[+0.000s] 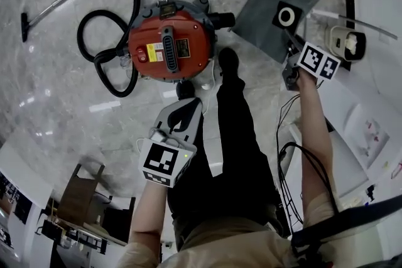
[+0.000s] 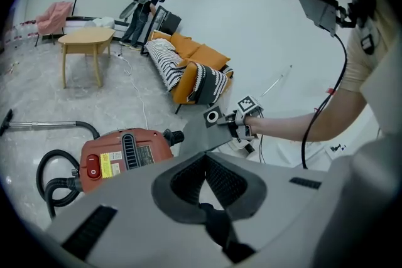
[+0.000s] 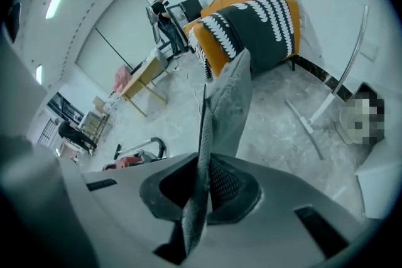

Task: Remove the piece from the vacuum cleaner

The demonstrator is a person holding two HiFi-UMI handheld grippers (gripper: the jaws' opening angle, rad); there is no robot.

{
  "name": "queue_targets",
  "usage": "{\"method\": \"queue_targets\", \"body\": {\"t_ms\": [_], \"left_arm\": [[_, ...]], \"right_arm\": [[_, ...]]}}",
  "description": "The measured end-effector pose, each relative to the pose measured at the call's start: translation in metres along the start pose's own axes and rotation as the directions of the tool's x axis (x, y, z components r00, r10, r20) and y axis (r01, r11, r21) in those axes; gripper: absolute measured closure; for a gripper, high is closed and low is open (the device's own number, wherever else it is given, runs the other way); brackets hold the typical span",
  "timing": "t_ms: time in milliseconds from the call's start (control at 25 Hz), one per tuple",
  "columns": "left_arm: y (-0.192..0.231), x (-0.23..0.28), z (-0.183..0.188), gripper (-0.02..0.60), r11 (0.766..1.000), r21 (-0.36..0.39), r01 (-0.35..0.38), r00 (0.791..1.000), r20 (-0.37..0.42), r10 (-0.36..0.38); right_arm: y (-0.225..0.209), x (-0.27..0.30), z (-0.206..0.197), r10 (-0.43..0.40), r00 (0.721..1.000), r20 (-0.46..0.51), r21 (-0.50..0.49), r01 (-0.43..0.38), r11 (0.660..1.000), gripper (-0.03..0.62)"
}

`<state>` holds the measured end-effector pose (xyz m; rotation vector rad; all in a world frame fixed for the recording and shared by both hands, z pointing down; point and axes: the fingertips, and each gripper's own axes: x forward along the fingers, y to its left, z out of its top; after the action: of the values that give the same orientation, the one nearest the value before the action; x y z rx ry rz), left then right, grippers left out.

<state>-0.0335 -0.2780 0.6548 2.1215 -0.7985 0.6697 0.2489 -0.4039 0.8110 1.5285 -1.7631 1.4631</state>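
Note:
A red canister vacuum cleaner [image 1: 169,47] [image 2: 122,157] stands on the marble floor with its black hose [image 1: 107,41] coiled at its left. My right gripper [image 1: 291,37] [image 3: 204,163] is shut on a grey dust bag [image 1: 270,9] [image 3: 229,103] with a black collar and a white ring. The bag hangs in the air to the right of the vacuum, apart from it. In the left gripper view the same bag [image 2: 201,132] shows beside the right gripper [image 2: 233,125]. My left gripper [image 1: 185,100] [image 2: 204,160] is shut on nothing, just in front of the vacuum.
The person's dark-trousered leg and shoe [image 1: 227,63] stand by the vacuum's right side. The wand and nozzle [image 1: 25,28] lie far left. A white device [image 1: 345,44] and cables lie at the right. An orange sofa [image 2: 188,66], a wooden table [image 2: 88,41] and a person [image 2: 147,6] are farther off.

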Motion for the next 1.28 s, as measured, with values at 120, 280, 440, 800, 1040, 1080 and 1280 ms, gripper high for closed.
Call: {"method": "queue_targets", "body": {"t_ms": [120,280,440,800,1040,1080,1280], "left_arm": [[0.002,-0.013,-0.01,0.578,1.0,-0.001,-0.006,1.0,0.005,0.006],[0.007,-0.037,-0.012,0.578,1.0,-0.007,-0.02,0.999,0.026,0.021],[0.001,-0.062,0.009,0.578,1.0,0.017,-0.004,0.997,0.075,0.003],[-0.026,-0.132,0.05,0.578,0.993,0.119,0.014,0.993,0.118,-0.028],[-0.044,-0.172,0.062,0.578,0.995,0.09,0.04,0.987,0.152,-0.053],[-0.048,-0.179,0.066,0.578,0.994,0.104,0.037,0.986,0.157,-0.053],[-0.063,-0.215,0.09,0.578,0.985,0.17,0.023,0.978,0.202,-0.058]], "right_arm": [[0.013,-0.011,-0.004,0.008,1.0,0.02,0.016,-0.009,1.0,0.571],[0.03,-0.034,-0.009,-0.004,0.999,0.034,0.029,0.003,1.0,0.571],[0.05,-0.07,-0.008,-0.021,0.998,0.054,0.036,0.019,0.999,0.571],[0.099,-0.152,0.003,-0.033,0.989,0.143,0.09,0.021,0.996,0.571],[0.13,-0.197,0.013,0.006,0.982,0.187,0.139,-0.033,0.99,0.571],[0.136,-0.205,0.016,0.016,0.981,0.193,0.141,-0.044,0.989,0.571],[0.165,-0.245,0.025,0.048,0.971,0.234,0.122,-0.078,0.989,0.571]]}}
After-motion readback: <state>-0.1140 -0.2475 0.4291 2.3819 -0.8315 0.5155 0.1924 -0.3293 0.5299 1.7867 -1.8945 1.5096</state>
